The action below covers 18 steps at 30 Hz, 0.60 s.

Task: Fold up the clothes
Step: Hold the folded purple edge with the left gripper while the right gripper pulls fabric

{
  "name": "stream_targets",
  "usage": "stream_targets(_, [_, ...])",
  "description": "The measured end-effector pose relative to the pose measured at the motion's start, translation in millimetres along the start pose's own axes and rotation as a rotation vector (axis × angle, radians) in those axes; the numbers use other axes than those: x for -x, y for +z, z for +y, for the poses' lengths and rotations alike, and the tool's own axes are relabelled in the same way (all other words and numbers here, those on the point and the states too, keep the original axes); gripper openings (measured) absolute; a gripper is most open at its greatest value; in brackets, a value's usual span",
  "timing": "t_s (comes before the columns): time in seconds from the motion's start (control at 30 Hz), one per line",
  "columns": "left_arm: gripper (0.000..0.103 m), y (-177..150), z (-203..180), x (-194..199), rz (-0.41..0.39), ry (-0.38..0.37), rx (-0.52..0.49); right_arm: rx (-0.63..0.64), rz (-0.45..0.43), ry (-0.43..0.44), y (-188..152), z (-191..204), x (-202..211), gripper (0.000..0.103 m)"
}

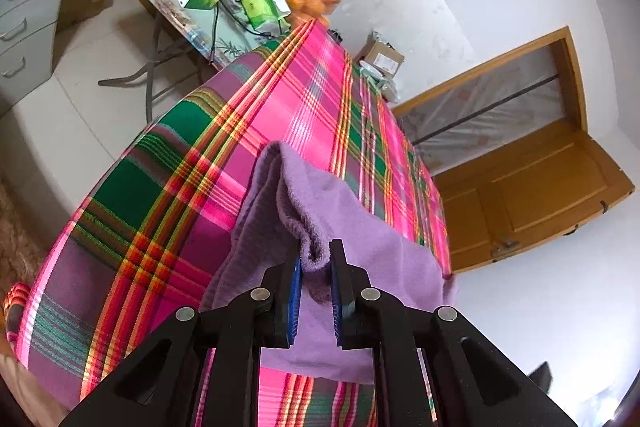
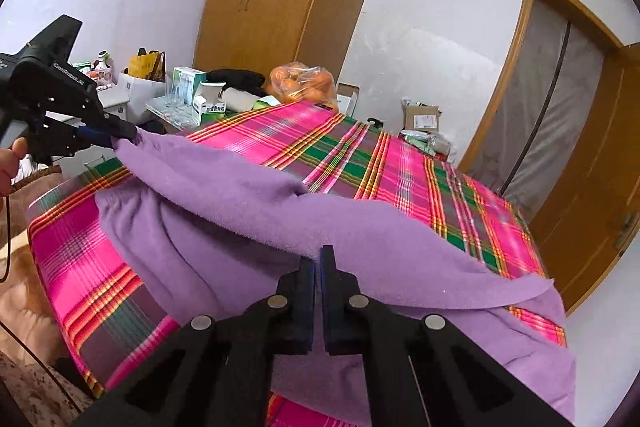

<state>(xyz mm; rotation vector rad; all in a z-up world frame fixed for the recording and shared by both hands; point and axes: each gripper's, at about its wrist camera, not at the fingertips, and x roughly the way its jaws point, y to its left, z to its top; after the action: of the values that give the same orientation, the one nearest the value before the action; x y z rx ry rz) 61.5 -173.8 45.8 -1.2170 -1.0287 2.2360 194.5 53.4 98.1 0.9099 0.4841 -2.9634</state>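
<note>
Your left claw [image 2: 120, 139] clamps one bunched corner of the purple cloth [image 2: 240, 211] above the plaid worktop's [image 2: 400, 163] left edge. Your right claw [image 2: 319, 259] pinches the near hem at the front edge, so the cloth stays taut for folding.

Left claw [image 1: 316, 259] pinched, right claw [image 2: 319, 259] closed.
</note>
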Motion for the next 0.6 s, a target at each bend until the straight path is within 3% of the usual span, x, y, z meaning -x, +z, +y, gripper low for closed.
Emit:
stream_targets(0.3, [0.013, -8.2, 16.8, -7.1, 0.045, 0.042, 0.016, -0.018, 0.118, 0.034, -31.0, 14.1, -17.3, 0.003])
stream_targets(0.6, [0.013, -17.0, 32.6, -18.3, 0.087, 0.093, 0.027, -0.052, 0.177, 0.064, -47.5, 17.4, -30.8, 0.004])
